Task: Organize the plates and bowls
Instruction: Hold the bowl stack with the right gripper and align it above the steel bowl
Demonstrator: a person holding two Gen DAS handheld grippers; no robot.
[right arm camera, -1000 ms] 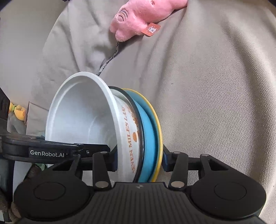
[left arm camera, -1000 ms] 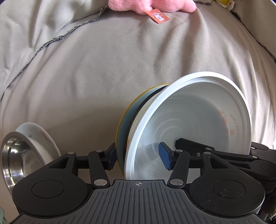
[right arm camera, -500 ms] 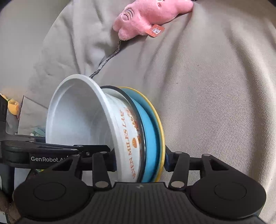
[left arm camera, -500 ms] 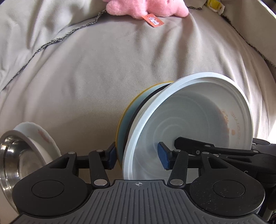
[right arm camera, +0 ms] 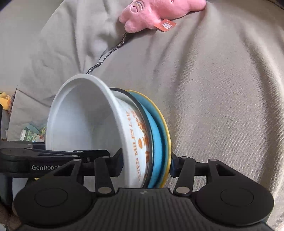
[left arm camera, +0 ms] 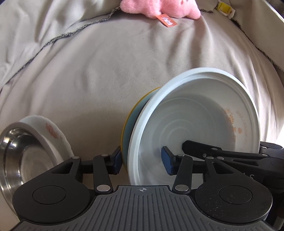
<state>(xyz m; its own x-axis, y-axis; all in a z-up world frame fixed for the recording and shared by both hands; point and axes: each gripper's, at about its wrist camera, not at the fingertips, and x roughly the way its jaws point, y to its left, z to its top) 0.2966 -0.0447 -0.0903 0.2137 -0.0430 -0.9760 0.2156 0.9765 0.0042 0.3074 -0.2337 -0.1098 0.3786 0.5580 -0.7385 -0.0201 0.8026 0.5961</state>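
Observation:
A stack is held on edge above a beige cloth: a white bowl with orange lettering (left arm camera: 204,124) (right arm camera: 85,124), a black-rimmed dish, a blue plate (right arm camera: 158,142) and a yellow plate (left arm camera: 129,117) (right arm camera: 166,131). My left gripper (left arm camera: 142,158) is shut on the stack, one pad inside the bowl, the other behind the yellow plate. My right gripper (right arm camera: 147,165) is shut on the same stack from the opposite side. A steel bowl (left arm camera: 19,156) nested in a white floral dish (left arm camera: 51,135) lies at lower left.
A pink plush toy (left arm camera: 159,8) (right arm camera: 159,12) with an orange tag lies at the far side of the cloth (left arm camera: 88,71). A yellow clip (left arm camera: 225,7) is at the back right. A small bottle (right arm camera: 30,136) and clutter sit off the cloth's left edge.
The stack and both grippers have drawn back a little from the plush toy; the steel bowl has come closer at lower left. Both grips hold unchanged.

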